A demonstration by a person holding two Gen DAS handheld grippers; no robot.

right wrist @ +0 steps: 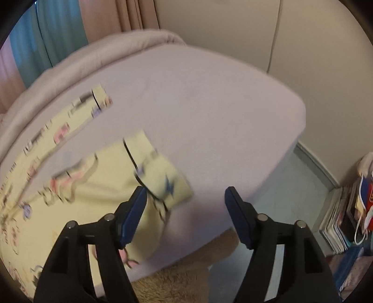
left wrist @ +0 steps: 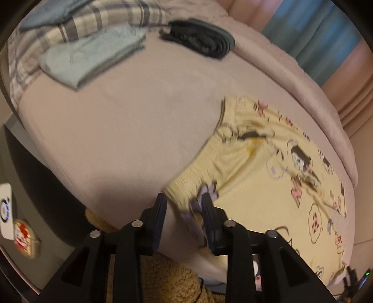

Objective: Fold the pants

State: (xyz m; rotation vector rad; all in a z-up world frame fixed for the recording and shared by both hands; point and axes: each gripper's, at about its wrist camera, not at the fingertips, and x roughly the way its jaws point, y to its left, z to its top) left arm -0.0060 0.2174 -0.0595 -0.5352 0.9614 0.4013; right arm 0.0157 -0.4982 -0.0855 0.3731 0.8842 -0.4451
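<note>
Black-armed and blue-padded, the left tool (left wrist: 184, 209) hangs over the near edge of the bed (left wrist: 130, 121), its jaws partly apart with a corner of the pants (left wrist: 251, 177) waistband between them; the cloth is blurred there, and the pads do not seem to press it. Only this view shows the head of the bed: a folded pale green cloth (left wrist: 93, 56), a dark folded garment (left wrist: 200, 38) and a plaid blanket (left wrist: 98, 21), all well apart from the pants, plus a white device (left wrist: 5, 209) low at the left. The right tool (right wrist: 186, 198) stands wide open, a leg cuff just beside its left pad and nothing gripped. That view alone shows both legs spread apart toward the foot of the bed, a cream wardrobe (right wrist: 233, 35) and a stack of magazines (right wrist: 335, 223) on the floor. The pants are pale yellow with cartoon prints and a gathered elastic waist, lying flat along the bed's right side. The sheet is plain mauve; a tan shaggy rug (right wrist: 177, 279) lies below, and curtains (left wrist: 312, 39) in teal and pink hang behind.
</note>
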